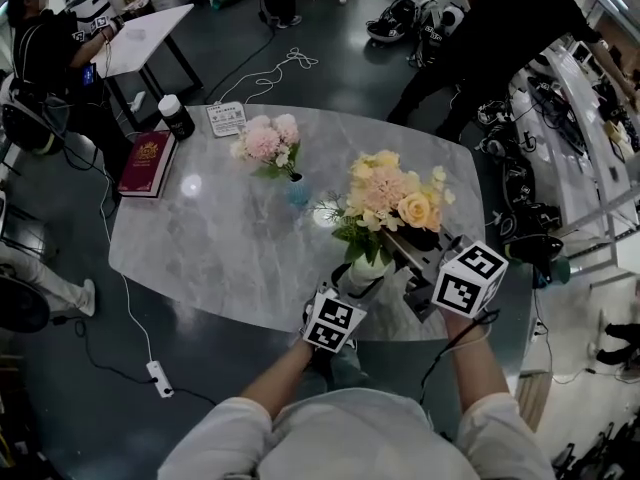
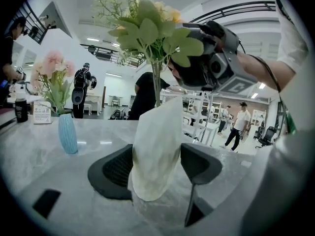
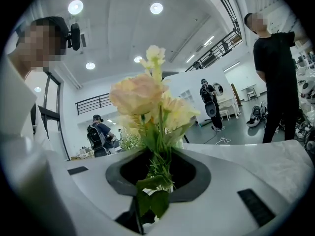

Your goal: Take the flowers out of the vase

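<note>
Clamping the near white vase (image 2: 153, 146) is the left gripper (image 2: 156, 167); only the right gripper view shows the right gripper (image 3: 158, 175) pinching the yellow flowers (image 3: 147, 102) by their stems.

Head view, lower centre: the cream faceted vase (image 1: 368, 268) is mostly covered. Leaves of the yellow and peach flower bunch (image 1: 392, 200) hide it from above and the left gripper (image 1: 352, 282) with its marker cube from below, so only a strip of wall shows.

Left gripper view: the stems vanish inside the vase (image 2: 155, 151).

Right gripper view: the stem ends are hidden low between the right gripper's (image 3: 158, 173) dark pads.

Head view, upper left: the print on the white card (image 1: 226, 118) and the dark red book (image 1: 146, 163) is too small to read.

Head view, top right: the person in black (image 1: 510, 28) is cut off by the edge.
</note>
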{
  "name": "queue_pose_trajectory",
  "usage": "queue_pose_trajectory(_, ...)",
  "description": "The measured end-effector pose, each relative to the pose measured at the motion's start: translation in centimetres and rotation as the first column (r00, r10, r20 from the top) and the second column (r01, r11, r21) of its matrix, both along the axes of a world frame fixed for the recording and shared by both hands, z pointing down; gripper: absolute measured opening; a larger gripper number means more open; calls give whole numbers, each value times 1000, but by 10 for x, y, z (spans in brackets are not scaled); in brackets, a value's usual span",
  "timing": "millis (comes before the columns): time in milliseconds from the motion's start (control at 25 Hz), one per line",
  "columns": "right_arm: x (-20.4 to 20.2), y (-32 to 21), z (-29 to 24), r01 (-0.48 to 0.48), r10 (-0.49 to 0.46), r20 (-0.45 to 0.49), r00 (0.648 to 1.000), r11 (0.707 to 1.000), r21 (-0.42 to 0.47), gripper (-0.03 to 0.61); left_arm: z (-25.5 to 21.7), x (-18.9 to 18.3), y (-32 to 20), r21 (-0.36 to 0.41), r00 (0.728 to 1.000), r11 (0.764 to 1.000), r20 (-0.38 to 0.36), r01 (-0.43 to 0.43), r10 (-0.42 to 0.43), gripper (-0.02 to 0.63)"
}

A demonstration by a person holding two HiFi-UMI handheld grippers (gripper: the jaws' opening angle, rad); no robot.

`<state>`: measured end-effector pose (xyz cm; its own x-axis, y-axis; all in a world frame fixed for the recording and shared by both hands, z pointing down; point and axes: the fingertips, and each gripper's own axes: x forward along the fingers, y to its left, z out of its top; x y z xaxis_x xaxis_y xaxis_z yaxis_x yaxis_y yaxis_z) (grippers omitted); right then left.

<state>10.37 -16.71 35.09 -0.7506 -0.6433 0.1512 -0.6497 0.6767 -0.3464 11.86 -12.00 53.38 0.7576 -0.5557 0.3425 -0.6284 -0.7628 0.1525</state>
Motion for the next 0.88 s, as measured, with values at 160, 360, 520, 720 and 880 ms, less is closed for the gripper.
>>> queue_pose_trajectory(160,3,1,-8,-12,12,15,1000,1000,4,101,0,1,1,11,1000,1000,5,-8,8,304)
queue_pose_trajectory(360,4,1,-10,-23,23,23,999,1000,6,100,2,-1,0,14,1000,1000,6,-4,4,304)
queue_pose_trajectory(520,6,0,-13,-38,38,30,999,999,9,101,3,-3,-2,8,1000,1000,-6,2,-2,304)
queue_pose_trajectory(720,7,0,-16,-55,54,41,998,998,16,100,3,-6,-2,-7,1000,1000,-24,4,-4,304)
queue_pose_trajectory(880,7,1,-19,-59,58,49,997,998,19,100,-3,-7,-1,4,1000,1000,-29,0,0,304)
